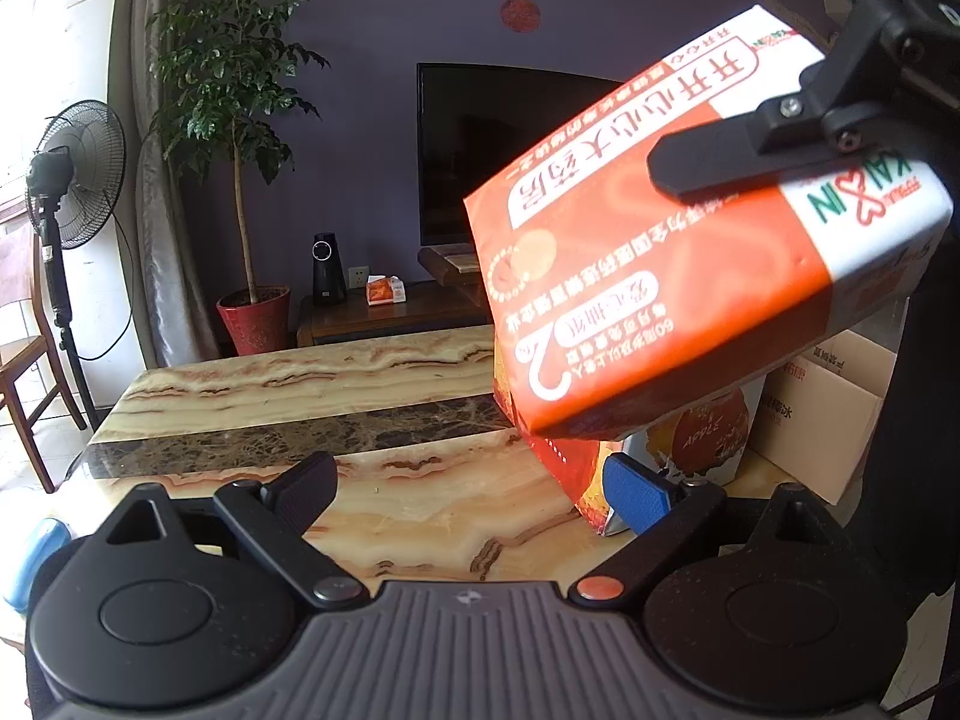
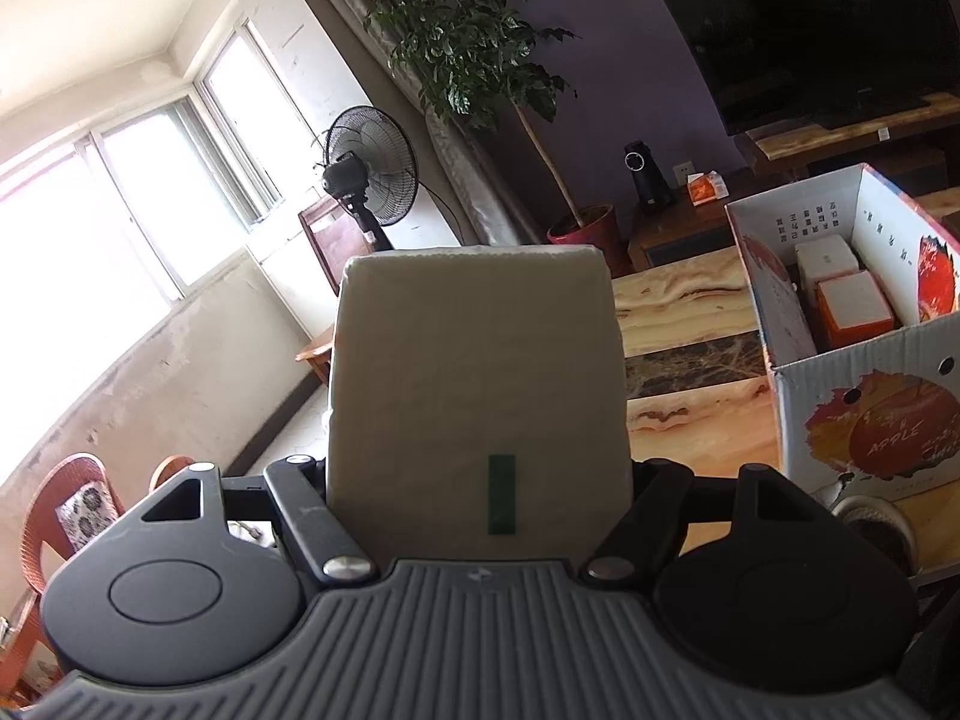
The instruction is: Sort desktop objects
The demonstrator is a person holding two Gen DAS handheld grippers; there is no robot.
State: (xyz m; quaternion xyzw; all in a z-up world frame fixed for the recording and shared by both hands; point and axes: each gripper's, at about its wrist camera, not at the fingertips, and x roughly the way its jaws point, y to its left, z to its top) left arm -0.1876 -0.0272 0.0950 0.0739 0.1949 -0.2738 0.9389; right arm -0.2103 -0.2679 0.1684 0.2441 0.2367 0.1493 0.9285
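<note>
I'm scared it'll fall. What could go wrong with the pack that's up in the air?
1. The right gripper holds the tissue pack by one end, tilted; it might slip.
2. The box already holds two packs, so space looks tight and the pack may catch the rim.
3. The open left gripper sits by the box; the pack could bump it.

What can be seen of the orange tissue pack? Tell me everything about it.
The orange tissue pack is a soft, rectangular, plastic-wrapped block, orange with white panels, white Chinese print and a green and red logo at its white end. The right gripper holds it in the air, tilted, one black finger lying across its top face. It hangs above the marble table, in front of the apple carton, touching neither. In the right wrist view its plain white face bears a green strip. The left gripper below is open, apart from it.
</note>
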